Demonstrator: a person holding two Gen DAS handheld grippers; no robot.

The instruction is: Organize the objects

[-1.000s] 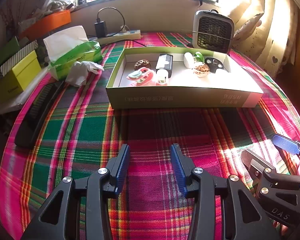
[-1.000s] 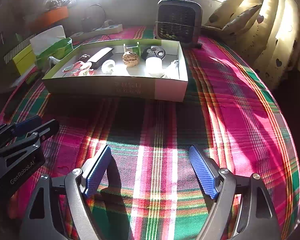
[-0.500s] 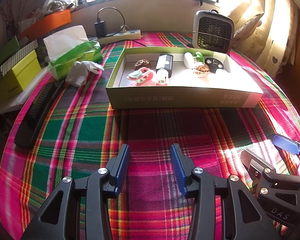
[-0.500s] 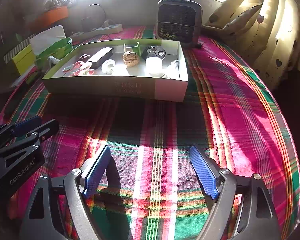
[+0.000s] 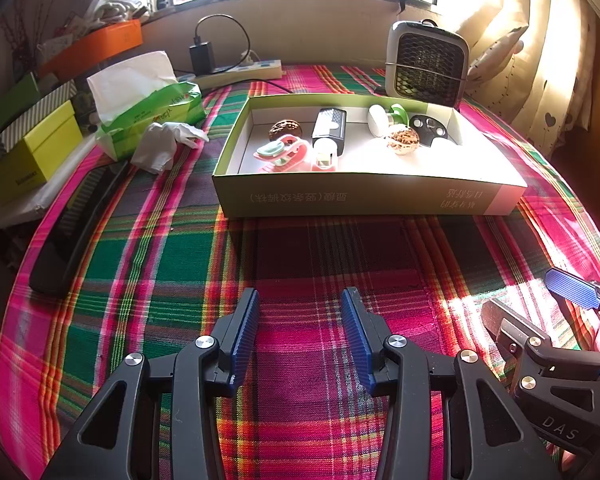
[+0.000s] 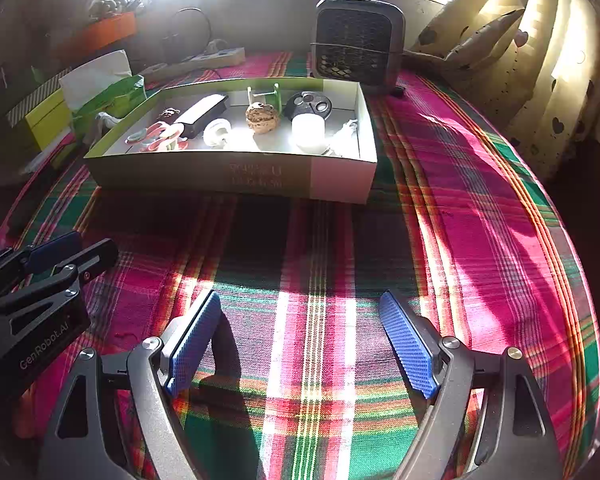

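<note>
A shallow green cardboard box (image 5: 356, 196) (image 6: 236, 178) sits on the plaid cloth ahead of both grippers. Inside lie a pink clip (image 5: 284, 154), a black rectangular device (image 5: 330, 126), two walnuts (image 5: 403, 140) (image 5: 285, 129), a black round thing (image 5: 428, 128), a white cylinder (image 6: 308, 130) and other small items. My left gripper (image 5: 300, 300) is open over bare cloth, well short of the box, nothing between its blue pads. My right gripper (image 6: 300, 304) stands wider open, also empty, beside the left one (image 6: 66, 254).
A small fan heater (image 5: 426, 64) stands behind the box. A green tissue pack (image 5: 148, 108), crumpled tissue (image 5: 160, 148), yellow box (image 5: 32, 156) and a black comb (image 5: 76, 224) lie to the left. A power strip (image 5: 240, 72) is at the back. Curtains (image 6: 540, 60) hang right.
</note>
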